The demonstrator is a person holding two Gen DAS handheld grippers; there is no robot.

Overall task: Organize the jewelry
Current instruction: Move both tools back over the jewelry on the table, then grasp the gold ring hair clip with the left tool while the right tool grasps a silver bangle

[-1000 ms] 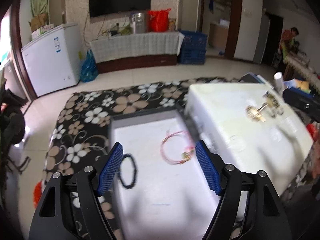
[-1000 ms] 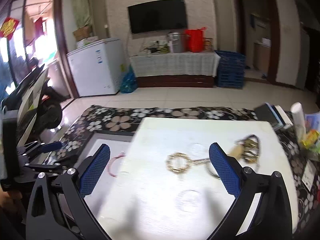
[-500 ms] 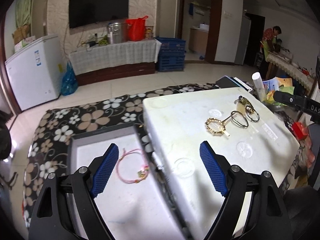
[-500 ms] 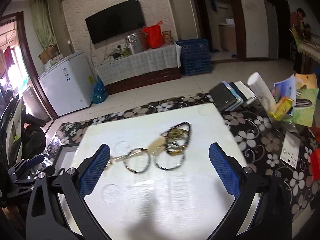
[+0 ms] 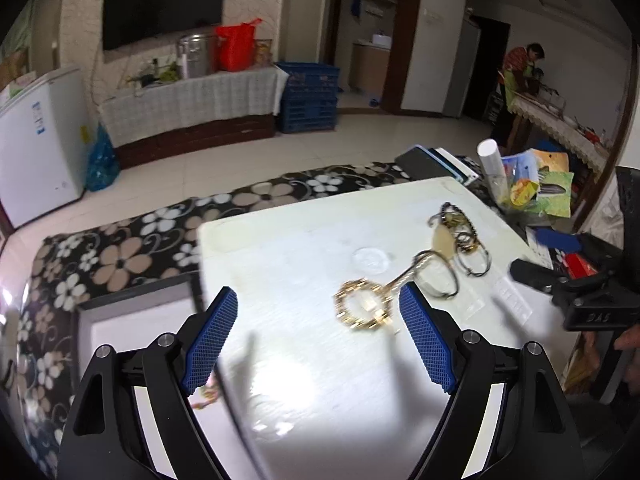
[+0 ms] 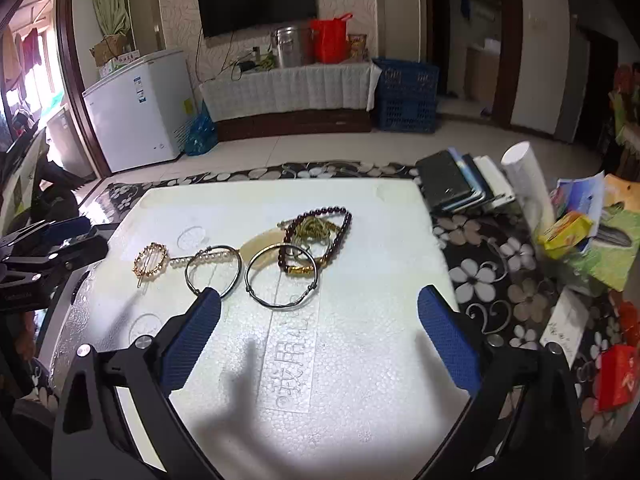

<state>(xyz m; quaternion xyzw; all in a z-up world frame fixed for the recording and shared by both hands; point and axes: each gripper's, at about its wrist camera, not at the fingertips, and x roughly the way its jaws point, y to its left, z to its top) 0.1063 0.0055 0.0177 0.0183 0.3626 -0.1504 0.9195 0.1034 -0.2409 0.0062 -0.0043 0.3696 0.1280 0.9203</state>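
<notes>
Jewelry lies on a white foam board (image 6: 344, 360): a gold round hair clip (image 6: 150, 261), two dark wire bangles (image 6: 213, 269) (image 6: 280, 276), a dark red bead bracelet (image 6: 332, 228) and a gold charm (image 6: 301, 270). My right gripper (image 6: 318, 334) is open and empty, just in front of the bangles. My left gripper (image 5: 318, 334) is open and empty, above the board with the gold clip (image 5: 362, 307) just ahead of its right finger. A grey tray with a white floor (image 5: 132, 320) sits left of the board; a pink cord bracelet (image 5: 206, 394) shows partly behind the left finger.
The board rests on a black floral tablecloth (image 6: 480, 280). Books (image 6: 460, 188), a white roll (image 6: 528, 184) and coloured packets (image 6: 568, 232) stand at the right. The other gripper shows at the left edge of the right wrist view (image 6: 48, 252).
My left gripper has swung right from over the tray to over the foam board. My right gripper has moved right and closer to the bangles. Both stayed open.
</notes>
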